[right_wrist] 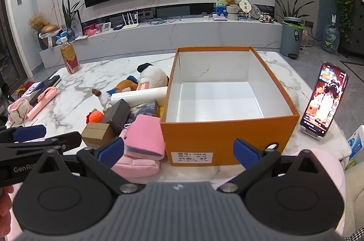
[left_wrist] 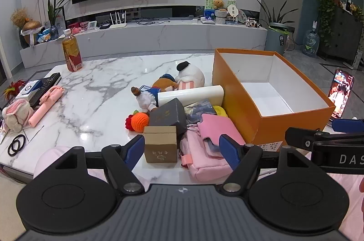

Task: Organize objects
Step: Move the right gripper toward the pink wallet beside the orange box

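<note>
On the marble table: a pile of small things lies just left of an open orange box.
Table [left_wrist: 95, 86]: white marble with grey veins, filling the middle of both views.
Orange box [right_wrist: 218, 138]: lidless, white inside, nothing in it; centre of the right wrist view, right of centre in the left wrist view.
Pile: a brown carton [left_wrist: 160, 144] stands at the lower centre of the left wrist view, touching a dark grey box [left_wrist: 169, 116] behind it; a pink pouch [left_wrist: 204, 149] lies just beside them, against the orange box's left wall.
Further back: an orange crochet toy [left_wrist: 138, 119], a white cylinder [left_wrist: 191, 95] on its side and plush toys [left_wrist: 182, 79].
Left gripper [left_wrist: 183, 151]: blue-padded fingers spread apart, holding nothing, hanging near the carton and pouch.
Right gripper [right_wrist: 179, 152]: fingers wide apart, empty, in front of the orange box's labelled near wall.
Phone [right_wrist: 323, 99]: propped upright on a stand, screen lit, right edge of the frame.
Bottle [left_wrist: 72, 52]: upright, amber, upper left of the table.
Left edge: a pink handle-shaped object [left_wrist: 46, 104], a remote [left_wrist: 46, 86] and black hair ties [left_wrist: 16, 144].
</note>
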`<act>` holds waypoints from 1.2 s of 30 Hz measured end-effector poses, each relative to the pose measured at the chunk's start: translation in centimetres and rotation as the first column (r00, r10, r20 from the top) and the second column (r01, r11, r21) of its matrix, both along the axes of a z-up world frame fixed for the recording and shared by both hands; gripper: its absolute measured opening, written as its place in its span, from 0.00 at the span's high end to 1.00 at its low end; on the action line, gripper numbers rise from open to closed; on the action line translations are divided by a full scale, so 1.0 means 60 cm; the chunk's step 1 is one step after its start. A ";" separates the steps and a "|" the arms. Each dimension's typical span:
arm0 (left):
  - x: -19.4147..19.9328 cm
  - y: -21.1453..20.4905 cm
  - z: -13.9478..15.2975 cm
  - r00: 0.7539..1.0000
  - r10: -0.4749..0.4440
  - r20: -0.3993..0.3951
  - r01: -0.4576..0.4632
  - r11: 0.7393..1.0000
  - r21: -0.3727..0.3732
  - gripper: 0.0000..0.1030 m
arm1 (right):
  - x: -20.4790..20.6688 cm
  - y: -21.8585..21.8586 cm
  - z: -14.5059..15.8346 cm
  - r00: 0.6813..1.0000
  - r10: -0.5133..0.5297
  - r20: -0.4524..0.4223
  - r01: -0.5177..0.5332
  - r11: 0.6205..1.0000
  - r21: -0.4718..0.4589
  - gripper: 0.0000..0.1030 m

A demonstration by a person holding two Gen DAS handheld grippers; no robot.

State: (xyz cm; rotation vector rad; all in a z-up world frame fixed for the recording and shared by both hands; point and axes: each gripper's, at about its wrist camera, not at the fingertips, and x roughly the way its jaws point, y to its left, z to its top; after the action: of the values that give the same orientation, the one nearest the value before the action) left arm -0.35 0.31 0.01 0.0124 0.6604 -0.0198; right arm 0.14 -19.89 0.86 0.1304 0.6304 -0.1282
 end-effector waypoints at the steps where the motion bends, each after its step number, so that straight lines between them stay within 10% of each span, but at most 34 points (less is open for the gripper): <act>1: 0.000 0.001 -0.001 1.000 0.001 -0.001 -0.001 1.000 0.000 0.17 | 0.000 0.001 0.000 1.000 0.001 0.000 -0.001 1.000 -0.001 0.01; 16: 0.009 0.017 -0.011 0.999 -0.020 -0.037 0.021 1.000 0.015 0.26 | 0.013 0.018 -0.011 1.000 -0.009 -0.020 0.009 1.000 -0.005 0.03; 31: 0.089 0.047 -0.051 0.971 -0.171 -0.169 0.155 0.982 -0.106 0.65 | 0.118 0.077 -0.067 0.968 0.182 -0.172 -0.187 0.982 -0.018 0.70; 36: 0.125 0.060 -0.071 0.953 -0.196 -0.229 0.158 0.972 -0.173 0.68 | 0.151 0.093 -0.085 0.947 0.239 -0.213 -0.262 0.961 -0.084 0.70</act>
State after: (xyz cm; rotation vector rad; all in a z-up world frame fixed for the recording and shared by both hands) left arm 7.15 3.88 -4.23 -0.0795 0.9026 -0.2490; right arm 9.18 -14.29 -4.23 -0.0724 0.8347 0.0717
